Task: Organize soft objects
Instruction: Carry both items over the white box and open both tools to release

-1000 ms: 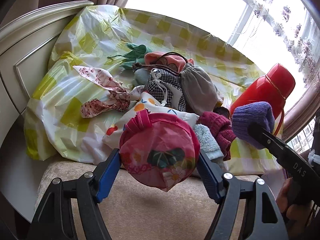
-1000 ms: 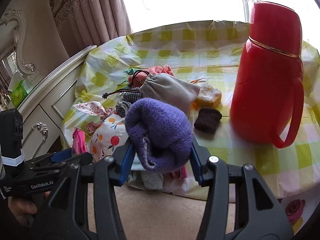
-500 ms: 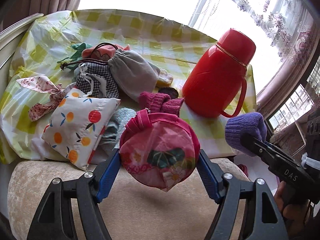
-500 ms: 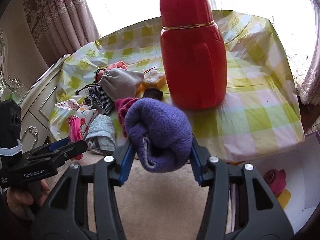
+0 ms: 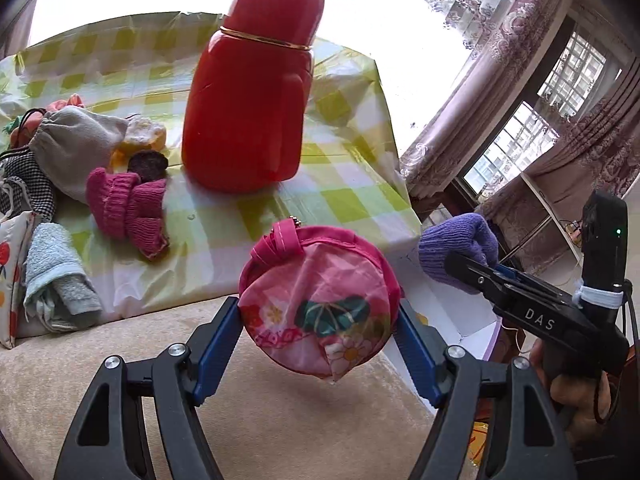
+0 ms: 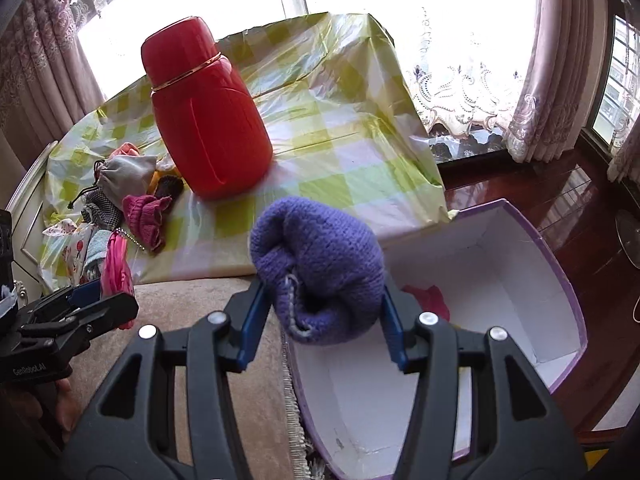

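Note:
My left gripper (image 5: 320, 312) is shut on a round pink floral pouch (image 5: 320, 300), held over the beige cushion (image 5: 120, 360). My right gripper (image 6: 320, 312) is shut on a rolled purple knit piece (image 6: 320, 268), which hangs over the near rim of a white box with purple edging (image 6: 560, 288). Something red (image 6: 428, 300) lies inside that box. In the left wrist view the purple knit (image 5: 456, 248) and the right gripper show at the right. On the checked cloth (image 5: 340, 200) lie a magenta knit piece (image 5: 128, 212), a grey drawstring bag (image 5: 76, 148) and a light blue towel (image 5: 56, 280).
A tall red thermos jug (image 5: 252, 104) stands on the checked cloth by the soft pile. A checkered pouch (image 5: 24, 188) and a fruit-print pouch (image 5: 10, 264) sit at the left. Dark wood floor (image 6: 580, 200) and curtains (image 6: 560, 60) lie beyond the box.
Both grippers have swung rightwards with their loads, from the pile of soft things past the thermos. The white box has come into the right wrist view under the purple knit.

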{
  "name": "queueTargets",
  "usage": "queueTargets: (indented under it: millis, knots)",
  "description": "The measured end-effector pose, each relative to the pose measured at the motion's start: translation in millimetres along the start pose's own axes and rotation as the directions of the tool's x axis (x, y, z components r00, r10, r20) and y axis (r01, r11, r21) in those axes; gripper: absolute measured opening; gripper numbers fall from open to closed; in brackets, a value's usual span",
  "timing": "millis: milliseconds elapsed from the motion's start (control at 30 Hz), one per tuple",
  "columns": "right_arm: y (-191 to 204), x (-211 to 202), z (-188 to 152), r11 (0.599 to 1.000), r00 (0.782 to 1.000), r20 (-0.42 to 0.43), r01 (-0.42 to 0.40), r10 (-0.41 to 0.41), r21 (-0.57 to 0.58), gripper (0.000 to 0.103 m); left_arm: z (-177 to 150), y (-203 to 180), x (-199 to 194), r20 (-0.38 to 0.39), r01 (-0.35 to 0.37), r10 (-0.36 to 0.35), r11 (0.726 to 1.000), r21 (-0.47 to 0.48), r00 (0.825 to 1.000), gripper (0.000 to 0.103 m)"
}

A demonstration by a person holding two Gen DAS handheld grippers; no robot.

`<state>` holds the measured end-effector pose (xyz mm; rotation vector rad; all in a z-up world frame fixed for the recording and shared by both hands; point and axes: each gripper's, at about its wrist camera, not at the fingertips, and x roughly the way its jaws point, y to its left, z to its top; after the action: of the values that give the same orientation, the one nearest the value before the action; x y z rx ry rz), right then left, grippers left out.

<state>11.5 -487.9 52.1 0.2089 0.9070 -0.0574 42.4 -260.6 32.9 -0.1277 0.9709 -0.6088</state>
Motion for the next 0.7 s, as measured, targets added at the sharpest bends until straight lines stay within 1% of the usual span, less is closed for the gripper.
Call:
queueTargets:
  millis: [133, 200, 233, 267, 300, 333, 367, 400, 500, 600, 700]
  knots:
    - [-22.2, -8.5, -7.5, 0.998, 0.999, -0.011, 0.051, -0.051, 0.026, 0.058, -4.2, -33.2, 13.0, -0.045, 0.084, -0.082, 0.995, 0.056, 0.996, 0.075]
    - [-31.4, -12.2, -10.4, 0.997, 0.997, -0.012, 0.072, -0.072, 0.039, 0.058, -5.3, -47.0, 18.9, -0.061, 0.107, -0.103, 0.991, 0.080, 0.993, 0.077]
    - [-34.9, -13.3, -11.5, 0.996, 0.997, -0.014, 0.081, -0.081, 0.045, 0.060, -5.0, -52.9, 21.7, -0.069, 0.123, -0.117, 0.988, 0.089, 0.991, 0.077]
    - [-37.5, -14.5, -12.2, 0.995, 0.996, -0.015, 0.091, -0.090, 0.050, 0.061, -4.9, -57.5, 24.5, -0.081, 0.145, -0.138, 0.985, 0.092, 0.987, 0.082]
    - [-40.1, -16.1, -14.1, 0.993, 0.995, -0.015, 0.101, -0.100, 0.055, 0.065, -4.9, -60.2, 27.0, -0.091, 0.164, -0.156, 0.982, 0.089, 0.984, 0.087]
    - [-42.4, -16.6, -14.7, 0.992, 0.994, -0.015, 0.110, -0.109, 0.059, 0.071, -5.2, -62.0, 29.0, -0.095, 0.179, -0.171, 0.980, 0.082, 0.981, 0.087]
    - [-43.5, -17.8, -15.3, 0.991, 0.993, -0.014, 0.116, -0.116, 0.061, 0.074, -5.8, -63.0, 30.2, -0.093, 0.186, -0.179, 0.980, 0.073, 0.980, 0.087]
    - [-44.7, -18.8, -15.9, 0.991, 0.993, -0.010, 0.121, -0.121, 0.062, 0.077, -6.8, -63.3, 31.2, -0.090, 0.179, -0.173, 0.982, 0.067, 0.981, 0.087]
    - [-45.2, -18.6, -14.9, 0.989, 0.991, -0.007, 0.137, -0.137, 0.060, 0.080, -10.0, -61.3, 32.0, -0.084, 0.140, -0.133, 0.987, 0.079, 0.988, 0.087]
    - [-41.0, -17.4, -14.2, 0.988, 0.989, -0.003, 0.151, -0.151, 0.046, 0.083, -11.1, -55.1, 21.4, -0.020, 0.069, -0.067, 0.991, 0.113, 0.998, 0.087]
    - [-36.1, -16.1, -13.0, 0.982, 0.983, 0.004, 0.185, -0.185, 0.033, 0.087, -9.6, -54.0, 11.7, 0.044, -0.019, 0.012, 0.986, 0.167, 0.999, 0.087]
